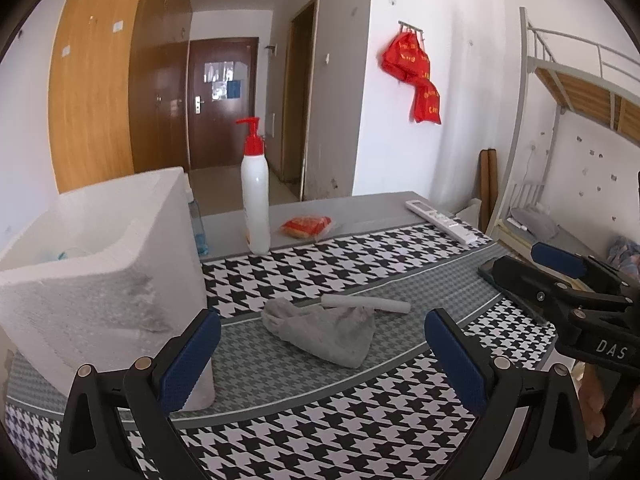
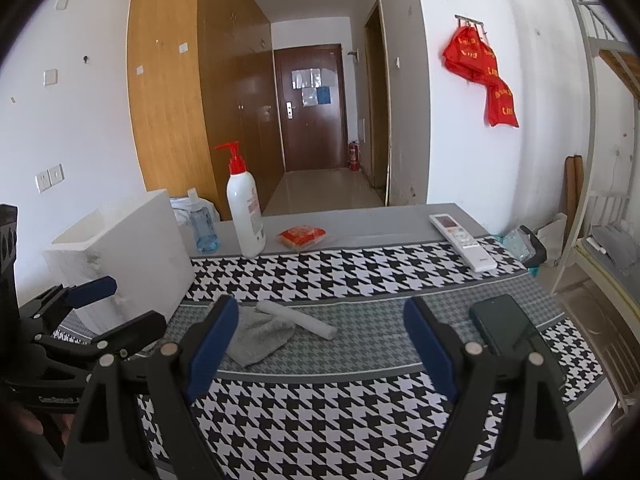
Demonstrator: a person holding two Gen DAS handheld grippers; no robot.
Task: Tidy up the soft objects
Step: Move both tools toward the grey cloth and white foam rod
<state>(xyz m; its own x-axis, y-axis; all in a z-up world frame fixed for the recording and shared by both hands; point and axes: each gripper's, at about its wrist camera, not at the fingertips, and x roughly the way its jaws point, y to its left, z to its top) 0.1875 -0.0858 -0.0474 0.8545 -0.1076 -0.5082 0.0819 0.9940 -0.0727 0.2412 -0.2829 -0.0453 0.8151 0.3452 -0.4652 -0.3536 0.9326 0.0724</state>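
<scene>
Merely crumpled fuzzy grey cloth (image 1: 320, 334)

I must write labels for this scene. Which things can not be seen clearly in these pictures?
- Inside of the white foam box: hidden by its own wall in both views.
- Gray cloth: right view, partly behind the right tool's finger.
- Pump bottle label text: too small.
- Dark phone: left view, mostly covered by the right tool.

1 cloth (image 1: 320, 334), 1 roll (image 1: 366, 304), 2 bottles (image 2: 244, 212)
</scene>
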